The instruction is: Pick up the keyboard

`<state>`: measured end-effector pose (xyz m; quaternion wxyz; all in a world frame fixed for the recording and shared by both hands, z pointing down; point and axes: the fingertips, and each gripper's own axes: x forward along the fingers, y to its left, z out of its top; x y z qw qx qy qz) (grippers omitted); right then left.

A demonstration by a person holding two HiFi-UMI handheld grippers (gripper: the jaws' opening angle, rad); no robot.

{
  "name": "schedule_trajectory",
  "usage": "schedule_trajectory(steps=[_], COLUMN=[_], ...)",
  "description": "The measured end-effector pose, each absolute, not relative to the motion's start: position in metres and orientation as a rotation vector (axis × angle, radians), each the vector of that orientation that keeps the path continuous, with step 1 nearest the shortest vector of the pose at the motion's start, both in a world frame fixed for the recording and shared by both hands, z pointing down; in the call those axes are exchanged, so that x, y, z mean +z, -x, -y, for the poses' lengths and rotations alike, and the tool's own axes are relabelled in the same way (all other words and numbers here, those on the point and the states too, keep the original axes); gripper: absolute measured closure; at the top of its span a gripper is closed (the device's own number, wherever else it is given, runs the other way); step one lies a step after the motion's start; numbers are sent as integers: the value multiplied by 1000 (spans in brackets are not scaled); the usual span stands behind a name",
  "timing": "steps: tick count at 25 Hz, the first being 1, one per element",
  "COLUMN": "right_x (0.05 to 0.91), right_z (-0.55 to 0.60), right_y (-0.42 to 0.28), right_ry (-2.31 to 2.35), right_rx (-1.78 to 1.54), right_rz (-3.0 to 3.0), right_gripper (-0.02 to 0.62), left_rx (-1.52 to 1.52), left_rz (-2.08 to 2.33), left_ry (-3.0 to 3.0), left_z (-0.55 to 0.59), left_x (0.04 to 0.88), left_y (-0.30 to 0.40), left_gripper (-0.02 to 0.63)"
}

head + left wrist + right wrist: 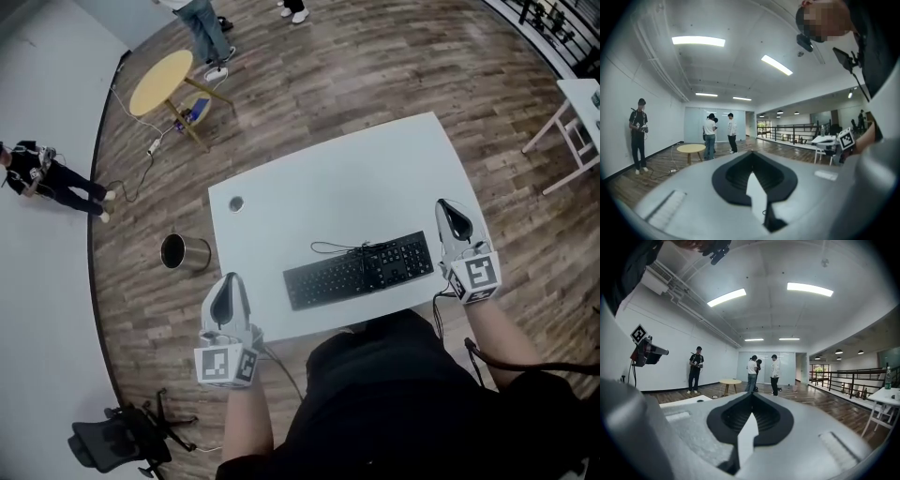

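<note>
Item: keyboard [361, 269], black, lay flat on white table [328, 178] toward 6 o'clock edge, cable looped at its 12.
Left gripper [229, 279]: jaws fully together, nothing between; sat at keyboard's 8 o'clock, apart.
Right gripper [444, 206]: jaws together, empty; near keyboard's end, at its 2 o'clock.
Done: nothing, I judged.
Left: open jaws, close in, grip, lift.
</note>
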<state>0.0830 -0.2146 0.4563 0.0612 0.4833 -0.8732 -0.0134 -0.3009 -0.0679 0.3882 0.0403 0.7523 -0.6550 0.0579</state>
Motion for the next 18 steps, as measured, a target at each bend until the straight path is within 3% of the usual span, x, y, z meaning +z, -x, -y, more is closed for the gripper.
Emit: schedule_trajectory(steps=[9, 18], right_x=[474, 482], right_z=[215, 195], right_y=[-109, -133], right_ry=[-1581, -1645], right_rx=[61, 150], right_rz=[2548, 2557], right_gripper=[594, 594], left_rx=[285, 432], left_rz=[1943, 1840], left_ry=[-2339, -2276], left_z=[85, 91], left_x=[404, 478], left_y=[315, 326], left_gripper=[601, 603])
